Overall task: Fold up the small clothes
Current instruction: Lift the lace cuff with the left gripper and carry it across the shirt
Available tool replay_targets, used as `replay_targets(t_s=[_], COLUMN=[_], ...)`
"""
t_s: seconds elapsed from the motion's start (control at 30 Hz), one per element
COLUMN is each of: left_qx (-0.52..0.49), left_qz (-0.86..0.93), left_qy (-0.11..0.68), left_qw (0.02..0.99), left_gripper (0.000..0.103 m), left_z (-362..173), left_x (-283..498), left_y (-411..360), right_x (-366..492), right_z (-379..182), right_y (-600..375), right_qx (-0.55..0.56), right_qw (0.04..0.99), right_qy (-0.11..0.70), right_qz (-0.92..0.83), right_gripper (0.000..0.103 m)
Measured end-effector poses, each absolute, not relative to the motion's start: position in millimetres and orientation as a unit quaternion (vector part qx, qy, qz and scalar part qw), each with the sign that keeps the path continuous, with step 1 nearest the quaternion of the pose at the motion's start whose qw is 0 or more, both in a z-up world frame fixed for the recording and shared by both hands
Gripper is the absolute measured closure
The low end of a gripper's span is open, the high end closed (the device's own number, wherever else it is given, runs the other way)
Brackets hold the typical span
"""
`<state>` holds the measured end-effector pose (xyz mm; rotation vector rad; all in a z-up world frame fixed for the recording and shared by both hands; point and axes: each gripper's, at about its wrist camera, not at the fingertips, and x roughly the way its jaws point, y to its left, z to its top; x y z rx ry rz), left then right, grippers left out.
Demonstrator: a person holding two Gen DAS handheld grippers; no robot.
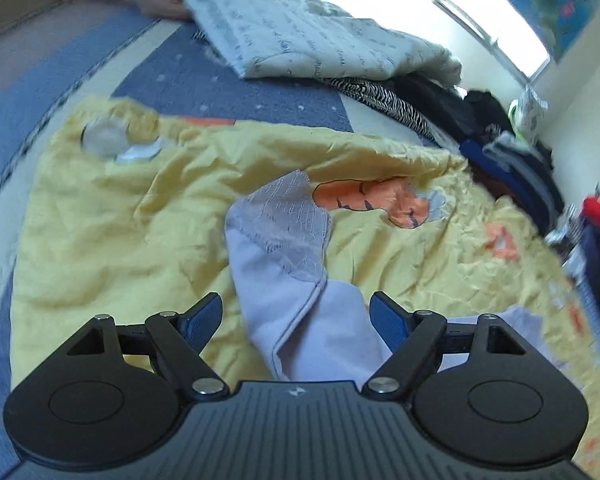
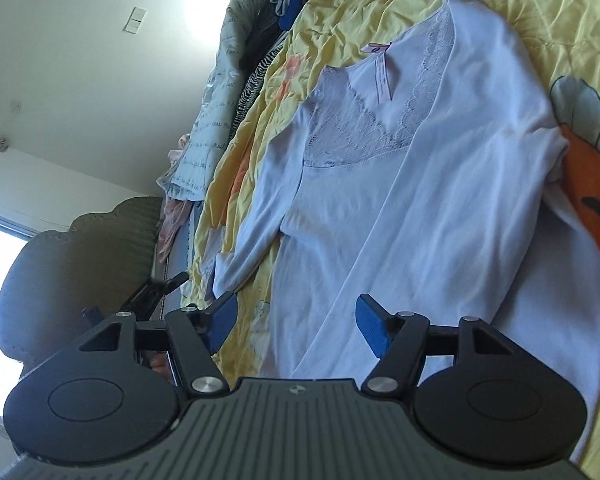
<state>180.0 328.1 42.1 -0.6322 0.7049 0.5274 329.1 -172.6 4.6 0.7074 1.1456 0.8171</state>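
Right now both my tongs are spread and pinching nothing — left tongs (image 1: 296, 320) over a sleeve, right tongs (image 2: 294, 328) above the hem of the lilac top (image 2: 400, 200), which lies flat on the yellow quilt (image 1: 100, 220) on the bed. Pinching quilt along with cloth would likely drag both and spoil the fold.

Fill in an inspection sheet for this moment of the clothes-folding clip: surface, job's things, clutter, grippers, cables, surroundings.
Surface: wrinkled yellow quilt with orange cartoon prints, over a blue bedcover.
Job's things: pale lilac lace-trimmed top spread on the quilt, one sleeve folded across.
Clutter: script-printed white fabric, striped and dark clothes pile at the far edge.
Grippers: left gripper open above the top; right gripper open over its lower part; neither holds anything.
Cables: nothing seen.
Surroundings: bright window, white wall with switch plate.
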Motion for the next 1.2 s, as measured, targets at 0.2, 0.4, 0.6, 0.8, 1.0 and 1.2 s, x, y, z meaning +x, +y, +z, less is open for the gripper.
replay_targets(t_s=[0.2, 0.4, 0.6, 0.8, 1.0, 1.2], left_qx=[0.151, 0.111, 0.085, 0.063, 0.091, 0.004], left_qz=[0.352, 0.315, 0.281, 0.282, 0.305, 0.309], left_qy=[0.385, 0.419, 0.396, 0.419, 0.43, 0.413], left_qw=[0.84, 0.845, 0.87, 0.861, 0.845, 0.857], left_gripper=[0.022, 0.022, 0.022, 0.022, 0.022, 0.084], left_z=[13.5, 9.6, 18.2, 11.5, 3.3, 7.4], left_x=[232.7, 234.8, 218.6, 219.6, 230.5, 233.1], left_y=[255.3, 254.3, 253.3, 264.8, 270.5, 297.6], right_x=[327.1, 324.8, 324.6, 324.4, 326.3, 325.4], right_z=[6.2, 9.6, 7.0, 2.6, -1.7, 3.4], right_y=[-171.5, -168.5, -162.8, -158.7, -161.6, -161.9], right_qx=[0.324, 0.325, 0.326, 0.329, 0.337, 0.338], right_qw=[0.7, 0.694, 0.684, 0.679, 0.675, 0.674], right_qy=[0.516, 0.515, 0.52, 0.524, 0.524, 0.52], right_qz=[0.373, 0.384, 0.394, 0.396, 0.395, 0.4], right_gripper=[0.035, 0.034, 0.033, 0.033, 0.032, 0.032])
